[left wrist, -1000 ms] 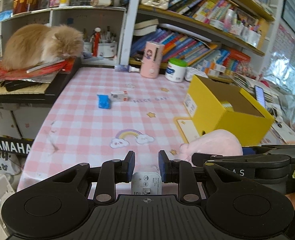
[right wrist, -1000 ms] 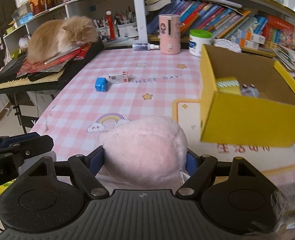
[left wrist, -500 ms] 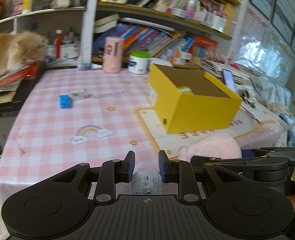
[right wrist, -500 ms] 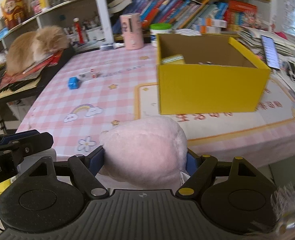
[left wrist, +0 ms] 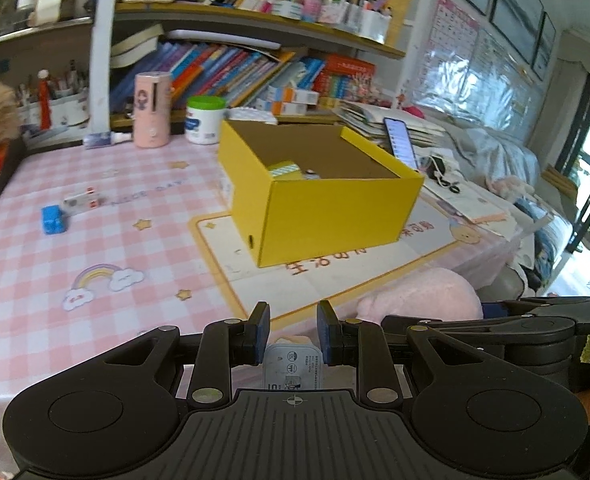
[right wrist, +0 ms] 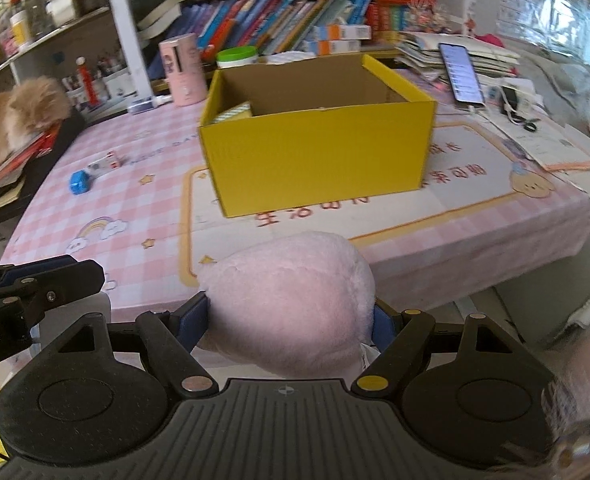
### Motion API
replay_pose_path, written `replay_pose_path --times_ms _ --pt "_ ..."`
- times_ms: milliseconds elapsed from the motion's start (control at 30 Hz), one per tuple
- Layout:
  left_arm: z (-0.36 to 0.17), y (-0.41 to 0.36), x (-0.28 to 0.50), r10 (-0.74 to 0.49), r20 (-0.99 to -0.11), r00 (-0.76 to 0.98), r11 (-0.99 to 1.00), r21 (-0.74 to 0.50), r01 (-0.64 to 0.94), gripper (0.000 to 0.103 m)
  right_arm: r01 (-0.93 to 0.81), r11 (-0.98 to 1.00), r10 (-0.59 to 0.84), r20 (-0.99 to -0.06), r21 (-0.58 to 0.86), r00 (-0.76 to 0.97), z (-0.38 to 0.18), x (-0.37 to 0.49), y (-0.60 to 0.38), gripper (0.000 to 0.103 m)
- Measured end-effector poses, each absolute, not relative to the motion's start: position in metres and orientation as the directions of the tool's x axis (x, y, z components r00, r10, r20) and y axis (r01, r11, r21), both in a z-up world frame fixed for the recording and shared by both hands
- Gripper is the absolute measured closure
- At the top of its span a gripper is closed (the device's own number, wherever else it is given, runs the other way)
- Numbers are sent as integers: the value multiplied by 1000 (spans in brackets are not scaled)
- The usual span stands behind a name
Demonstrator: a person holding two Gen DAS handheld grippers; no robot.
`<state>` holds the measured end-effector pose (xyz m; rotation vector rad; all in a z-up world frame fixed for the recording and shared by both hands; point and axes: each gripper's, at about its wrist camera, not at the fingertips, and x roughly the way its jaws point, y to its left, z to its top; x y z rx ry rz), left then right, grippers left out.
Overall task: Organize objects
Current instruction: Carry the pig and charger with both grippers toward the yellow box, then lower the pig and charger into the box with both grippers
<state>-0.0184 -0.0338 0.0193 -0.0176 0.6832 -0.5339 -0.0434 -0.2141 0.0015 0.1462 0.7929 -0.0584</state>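
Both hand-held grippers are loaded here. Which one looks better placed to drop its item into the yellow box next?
Probably the right hand-held gripper: it holds the pink plush and faces the yellow box squarely. The left hand-held gripper, holding a white charger, sees it off to one side.

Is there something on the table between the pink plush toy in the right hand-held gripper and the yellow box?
Nothing visible. The pink plush toy, held in the right hand-held gripper, faces the yellow box across a bare part of the printed mat. The box is open on top.
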Motion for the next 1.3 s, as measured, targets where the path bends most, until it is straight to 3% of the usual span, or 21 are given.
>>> replay_pose_path --times_ms 600,633,667,700,800,1033,1300 --pt "34 -92 11 -528 -548 649 826 -154 542 79 165 980 -41 -705 108 708 8 -19 -269 26" --pt "35 -95 12 -531 -544 650 824 -152 546 80 167 980 -43 -703 108 710 9 -17 -272 26" --pt "37 -98 15 -536 -538 651 821 -153 550 94 169 979 -45 -700 109 713 10 -15 -275 26" --pt "39 -101 18 -544 -530 650 816 -155 557 98 174 979 -49 -697 111 716 11 -12 -279 26" --pt "49 -112 25 -558 -495 666 808 -144 571 103 190 975 -60 -683 116 728 17 -4 -293 26" --pt "74 -123 57 -511 -399 762 851 -107 514 103 170 980 -77 -600 99 796 43 20 -321 26" --pt "55 -126 67 -481 -460 746 873 -167 459 103 134 983 -32 -600 126 799 40 40 -340 26"
